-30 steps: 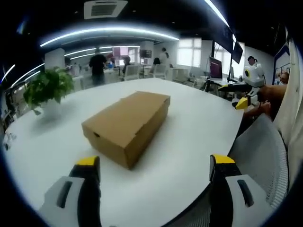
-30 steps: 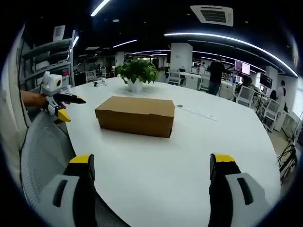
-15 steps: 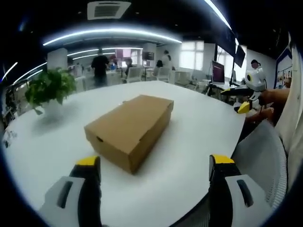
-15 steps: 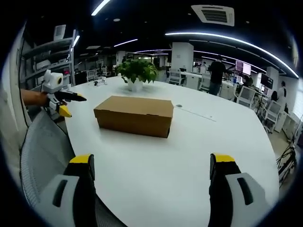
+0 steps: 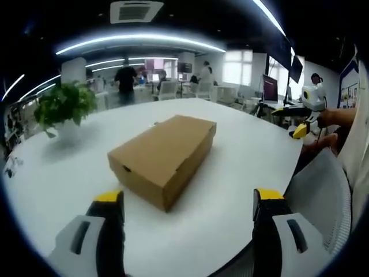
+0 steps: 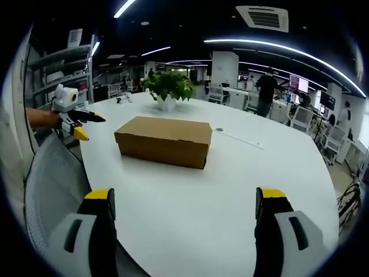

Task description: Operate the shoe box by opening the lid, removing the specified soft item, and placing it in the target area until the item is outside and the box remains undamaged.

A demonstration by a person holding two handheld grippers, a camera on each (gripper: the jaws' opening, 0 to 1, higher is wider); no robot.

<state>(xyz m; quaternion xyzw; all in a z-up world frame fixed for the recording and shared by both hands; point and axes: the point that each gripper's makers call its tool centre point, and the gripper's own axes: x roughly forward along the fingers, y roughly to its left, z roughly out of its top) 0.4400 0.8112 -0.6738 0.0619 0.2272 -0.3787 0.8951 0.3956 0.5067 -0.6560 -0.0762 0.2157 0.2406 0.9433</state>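
The left hand-held gripper (image 5: 181, 202) and the right hand-held gripper (image 6: 183, 202) hang at the near edge of the white surface (image 6: 242, 184), each with jaws spread wide and holding nothing. The closed cardboard shoe box (image 5: 164, 156) lies mid-surface, well apart from both. A potted plant (image 6: 168, 89) stands beyond the box, and a mesh chair (image 6: 52, 184) waits beside the surface.

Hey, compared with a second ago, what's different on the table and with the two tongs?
Little has changed. The left tongs have lifted a little at the table's edge, and the right tongs have risen slightly too. Neither has taken hold of anything. The shoe box lies shut in the same spot, with the potted plant behind it; both tongs are open.
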